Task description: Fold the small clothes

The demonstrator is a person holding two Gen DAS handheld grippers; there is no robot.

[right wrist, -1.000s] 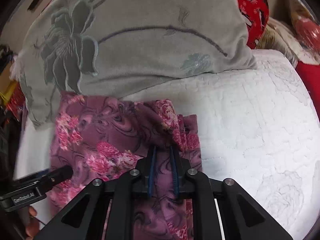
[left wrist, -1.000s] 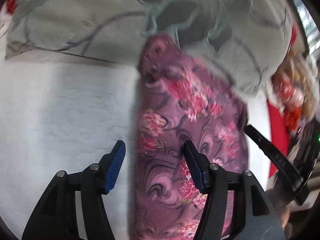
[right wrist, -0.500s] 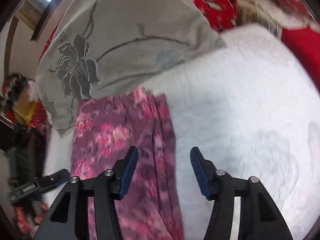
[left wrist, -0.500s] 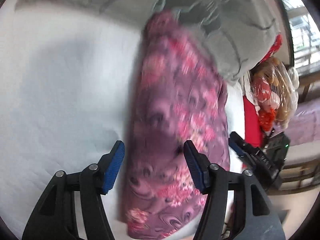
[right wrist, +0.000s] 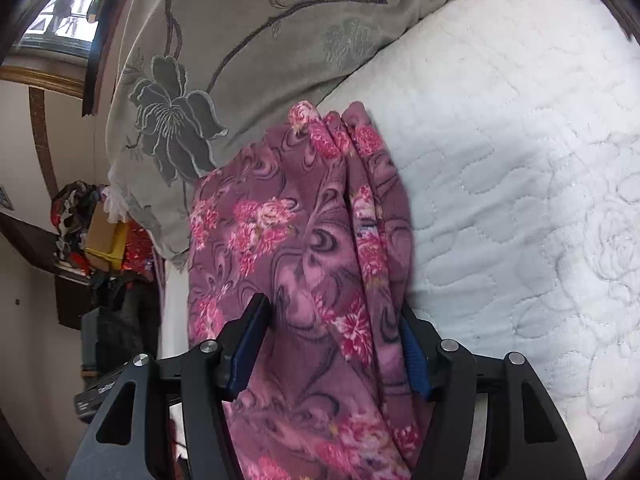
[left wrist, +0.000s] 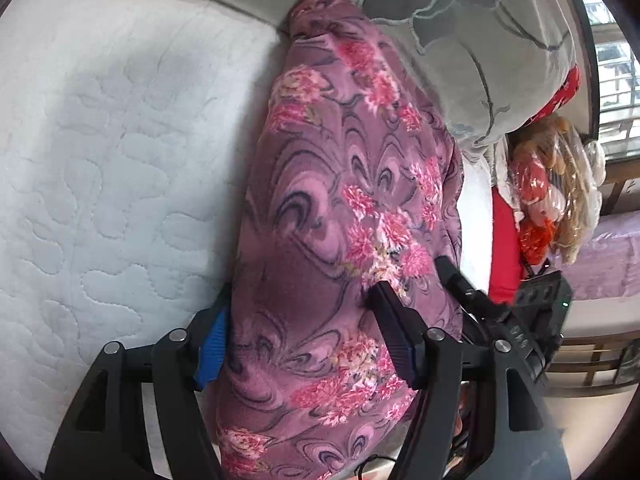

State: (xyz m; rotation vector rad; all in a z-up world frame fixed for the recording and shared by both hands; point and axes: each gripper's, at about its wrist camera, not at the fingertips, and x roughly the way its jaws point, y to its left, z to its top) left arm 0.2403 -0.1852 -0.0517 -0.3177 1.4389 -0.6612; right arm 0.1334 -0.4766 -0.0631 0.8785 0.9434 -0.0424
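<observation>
Floral fleece garment [left wrist: 344,216] lies folded long on white quilt [left wrist: 104,152], far end at grey pillow [right wrist: 248,40]. L gripper [left wrist: 304,340] & R gripper [right wrist: 336,344] both spread wide astride its near end, nothing pinched. I judge it soft, light, bulky; better grab all layers near edge.

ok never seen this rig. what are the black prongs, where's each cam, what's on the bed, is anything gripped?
No robot here: a person holds a two-finger gripper in each hand, and each gripper carries a fisheye camera looking forward along its fingers. The black prongs with blue pads are those fingers. One picture is from the left gripper, the other from the right gripper.

On the white quilted mattress lies a purple floral garment, a long folded strip whose far end meets a grey flowered pillow. Both grippers are open, their fingers straddling the near end of the strip from either side. Neither has closed on the cloth. The black object at the right of the left view is the right gripper.
</observation>
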